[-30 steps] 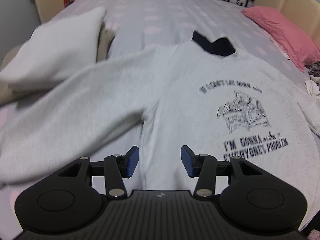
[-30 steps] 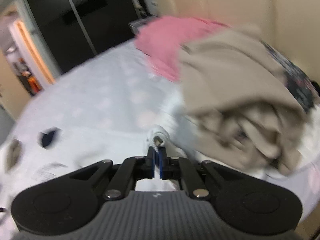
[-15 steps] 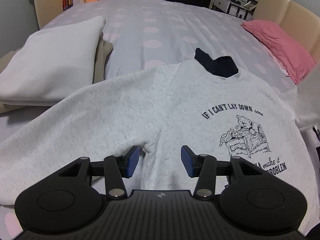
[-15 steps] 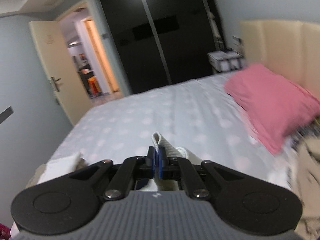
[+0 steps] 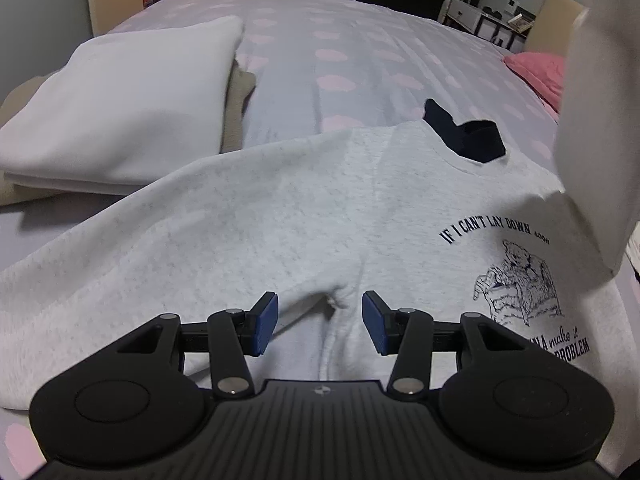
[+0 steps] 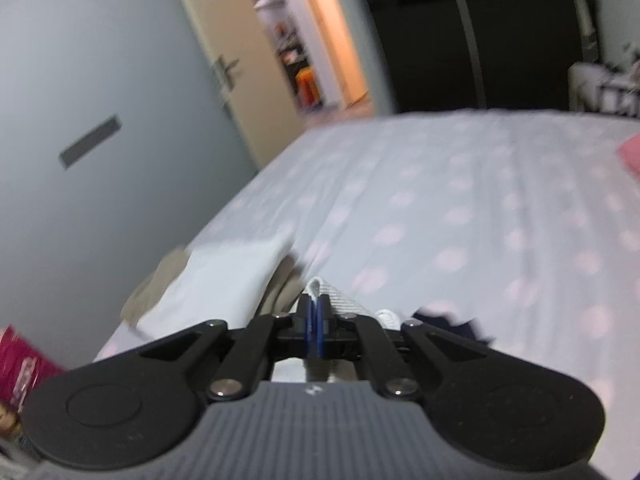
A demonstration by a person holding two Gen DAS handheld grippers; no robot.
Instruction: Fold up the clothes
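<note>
While the left gripper hovers spread over the armpit crease of the sweatshirt, which lies flat on the dotted bed, the right gripper is clamped on its ribbed cuff, the sleeve lifted. Farther left sit folded clothes; a pink pillow lies far right.

Right claw clamps ribbed sweatshirt cuff; folded white garment at 10 o'clock on bed.

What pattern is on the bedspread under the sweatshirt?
The bedspread is pale lavender-grey with rows of soft pink dots; it shows best in the left wrist view.
</note>
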